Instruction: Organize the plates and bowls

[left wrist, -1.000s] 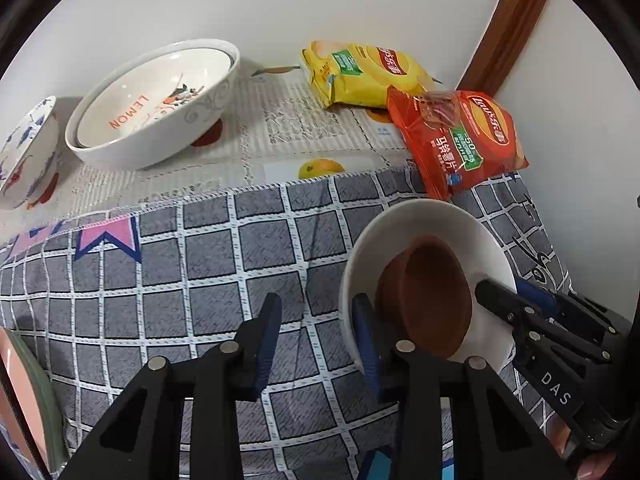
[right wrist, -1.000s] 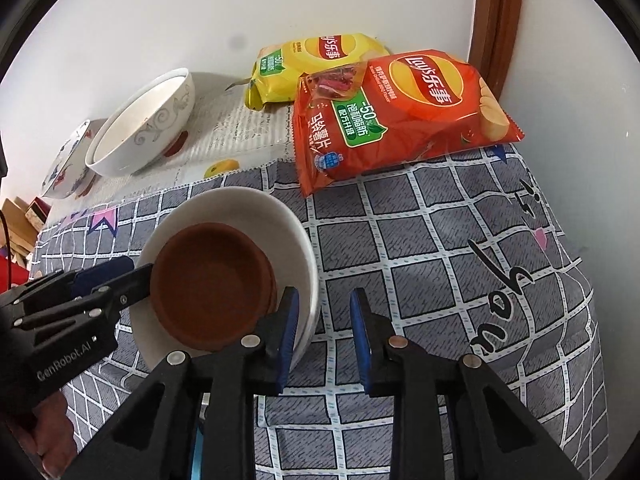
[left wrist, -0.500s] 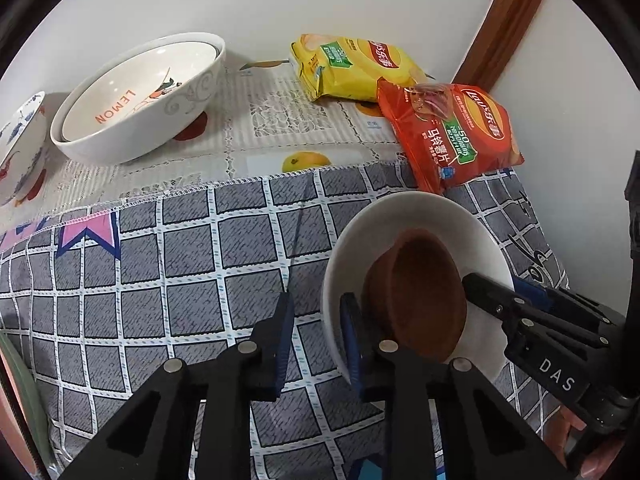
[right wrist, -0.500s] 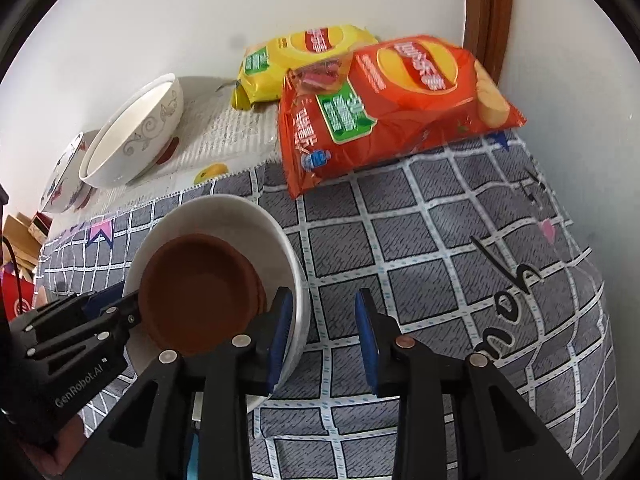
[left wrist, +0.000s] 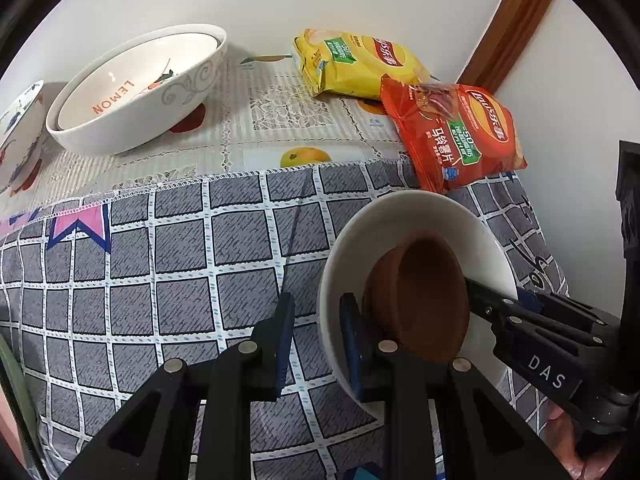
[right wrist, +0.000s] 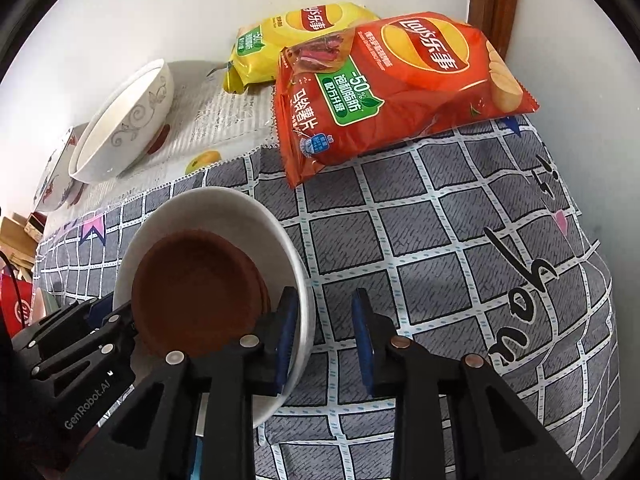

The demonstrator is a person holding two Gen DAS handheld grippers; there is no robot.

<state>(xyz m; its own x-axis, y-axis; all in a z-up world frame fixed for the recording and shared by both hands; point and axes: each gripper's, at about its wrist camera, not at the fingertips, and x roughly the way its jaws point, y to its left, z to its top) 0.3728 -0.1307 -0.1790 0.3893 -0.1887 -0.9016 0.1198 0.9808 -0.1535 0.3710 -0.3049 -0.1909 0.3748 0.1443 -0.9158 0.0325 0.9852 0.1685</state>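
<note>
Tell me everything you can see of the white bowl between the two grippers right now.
The white bowl is plain, glossy, apparently ceramic, round and deep. It sits tilted over the grey checked cloth, below the red chip bag. Nested brown dishes lie inside it. The left hand-held gripper straddles its near rim, one finger inside; the right hand-held gripper does the same on the opposite rim. Neither looks closed on it. Its underside is hidden.

Left tongs [left wrist: 315, 332]: low, pointing forward; blue-padded fingers [left wrist: 285, 328] parted, narrow gap between pads. Right tongs [right wrist: 326, 334]: low, alongside left tongs, pointing forward; fingers [right wrist: 362, 328] parted, gap wider. Each tongs visible in other's wrist view, tips angled toward each other.
</note>
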